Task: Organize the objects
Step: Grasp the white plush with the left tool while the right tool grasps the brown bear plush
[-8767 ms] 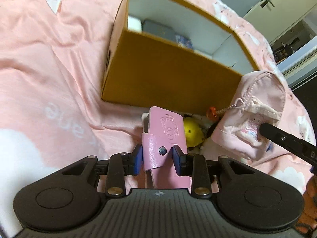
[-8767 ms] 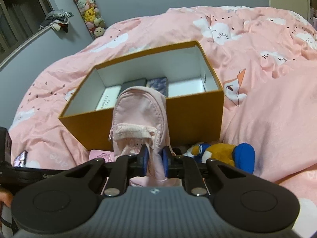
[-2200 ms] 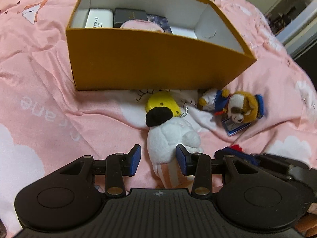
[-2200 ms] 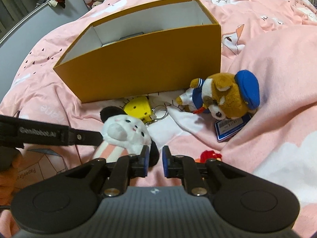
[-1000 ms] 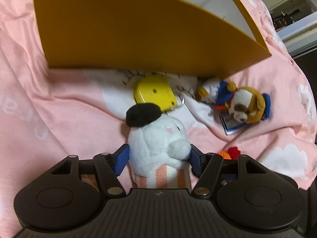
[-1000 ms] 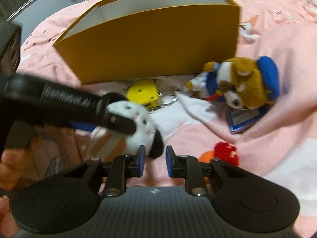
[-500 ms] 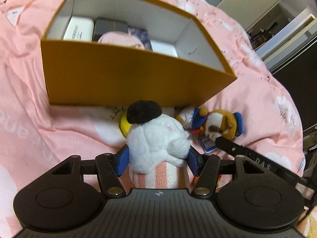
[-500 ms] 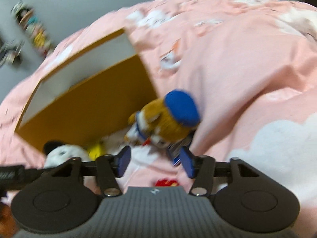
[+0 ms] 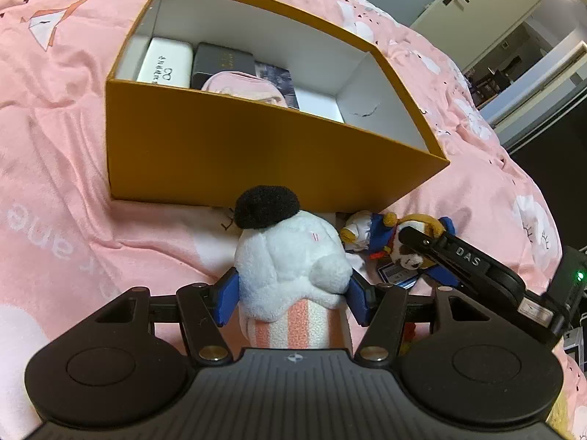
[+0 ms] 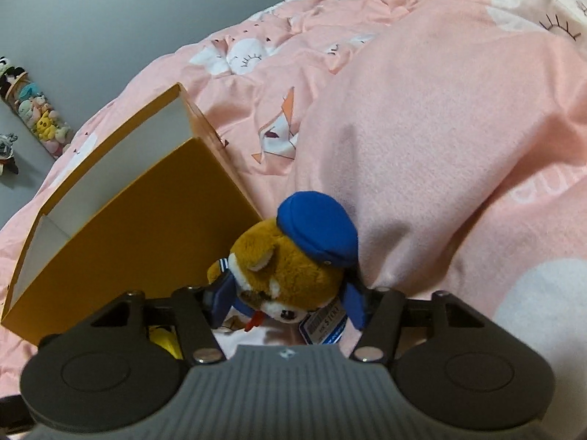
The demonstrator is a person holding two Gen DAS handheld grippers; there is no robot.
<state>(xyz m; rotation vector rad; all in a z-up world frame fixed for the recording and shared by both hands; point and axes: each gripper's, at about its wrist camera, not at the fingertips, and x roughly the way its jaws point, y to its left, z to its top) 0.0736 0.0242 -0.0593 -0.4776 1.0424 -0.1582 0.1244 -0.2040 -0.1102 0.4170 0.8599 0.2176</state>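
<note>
My left gripper [image 9: 291, 300] is shut on a white plush toy [image 9: 290, 264] with a black ear and a pink-striped body, held above the bedspread in front of the orange box [image 9: 256, 154]. The box holds a white case [image 9: 165, 62], a dark case [image 9: 220, 62] and a pink pouch [image 9: 242, 88]. My right gripper [image 10: 286, 302] is open with its fingers on either side of a brown plush dog [image 10: 293, 267] in a blue cap, lying on the bed beside the box [image 10: 146, 227]. The dog [image 9: 411, 245] and the right gripper's finger [image 9: 458, 256] show in the left wrist view.
A pink bedspread [image 10: 440, 128] with a raised fold lies right of the dog. A yellow keychain toy [image 10: 165, 339] lies under the right gripper. A price tag [image 10: 326, 324] hangs from the dog. Cabinets [image 9: 513, 11] stand beyond the bed.
My left gripper has lifted the white plush higher, so more of the box interior shows. My right gripper has moved forward, and its open fingers now flank the plush dog.
</note>
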